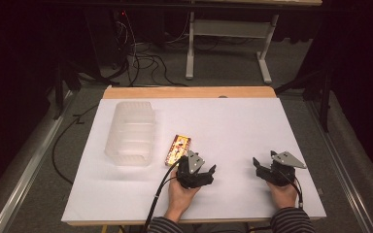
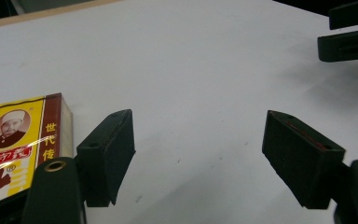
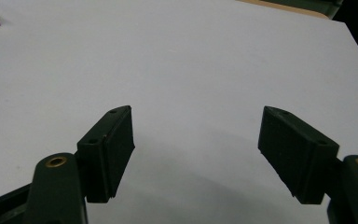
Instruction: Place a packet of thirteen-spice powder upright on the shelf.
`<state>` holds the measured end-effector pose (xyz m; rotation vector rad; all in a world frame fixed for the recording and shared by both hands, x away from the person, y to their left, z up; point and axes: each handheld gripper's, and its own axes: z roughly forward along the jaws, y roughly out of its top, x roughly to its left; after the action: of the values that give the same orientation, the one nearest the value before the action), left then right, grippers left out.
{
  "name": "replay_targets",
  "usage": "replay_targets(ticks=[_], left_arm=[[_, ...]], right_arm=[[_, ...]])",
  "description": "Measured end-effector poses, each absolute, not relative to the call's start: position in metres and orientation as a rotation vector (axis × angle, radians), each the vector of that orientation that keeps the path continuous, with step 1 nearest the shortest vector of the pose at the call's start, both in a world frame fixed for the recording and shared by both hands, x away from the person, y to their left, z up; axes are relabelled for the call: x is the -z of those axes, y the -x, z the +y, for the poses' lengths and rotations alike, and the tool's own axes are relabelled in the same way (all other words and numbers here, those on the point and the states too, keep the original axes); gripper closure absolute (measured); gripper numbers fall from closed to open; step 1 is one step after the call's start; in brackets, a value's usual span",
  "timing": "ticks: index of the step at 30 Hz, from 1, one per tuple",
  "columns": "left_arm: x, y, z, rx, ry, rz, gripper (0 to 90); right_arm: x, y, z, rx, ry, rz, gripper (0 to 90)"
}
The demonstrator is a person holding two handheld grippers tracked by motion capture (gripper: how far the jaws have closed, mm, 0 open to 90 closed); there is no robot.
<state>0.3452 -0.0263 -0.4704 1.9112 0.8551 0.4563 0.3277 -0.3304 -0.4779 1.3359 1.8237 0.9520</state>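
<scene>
Both the left gripper (image 1: 205,171) and right gripper (image 1: 261,166) sit spread and empty, box (image 1: 178,149) flat just beside the left one near the bin (image 1: 130,133); risk: a jaw nudges the box sideways instead of straddling it.

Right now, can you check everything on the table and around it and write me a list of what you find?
Surface: white table top with a wooden strip at the far edge, bare between the things.
Job's things: a yellow and red box lies flat beside the left gripper, not between its jaws; a clear plastic bin stands to the left of it.
Clutter: nothing seen.
Grippers: left gripper open, jaws wide apart over bare table; right gripper open, holding nothing.
Cables: a black cable trails from the left gripper off the near edge; loose wires lie on the floor behind.
Surroundings: dark room, grey floor, white table legs beyond.
</scene>
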Motion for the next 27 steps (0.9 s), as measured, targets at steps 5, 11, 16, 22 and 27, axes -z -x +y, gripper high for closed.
replay_targets(ticks=[5, 11, 16, 22, 27], left_arm=[[0.456, -0.341, -0.018, -0.426, -1.925, 0.851, 26.2], [0.439, -0.34, -0.01, -0.509, -1.932, 0.877, 24.0], [0.429, -0.348, -0.004, -0.519, -1.975, 0.936, 21.2], [0.422, -0.36, 0.007, -0.537, -1.984, 1.001, 20.8], [0.423, -0.375, 0.014, -0.554, -2.018, 1.067, 21.0]], right_arm=[[0.478, -0.327, -0.33, -0.956, -1.344, 1.814, 27.0], [0.478, -0.327, -0.331, -0.965, -1.353, 1.811, 27.0], [0.478, -0.327, -0.331, -0.965, -1.355, 1.809, 26.9], [0.477, -0.326, -0.333, -0.986, -1.351, 1.801, 26.8], [0.477, -0.325, -0.333, -0.993, -1.345, 1.793, 26.8]])
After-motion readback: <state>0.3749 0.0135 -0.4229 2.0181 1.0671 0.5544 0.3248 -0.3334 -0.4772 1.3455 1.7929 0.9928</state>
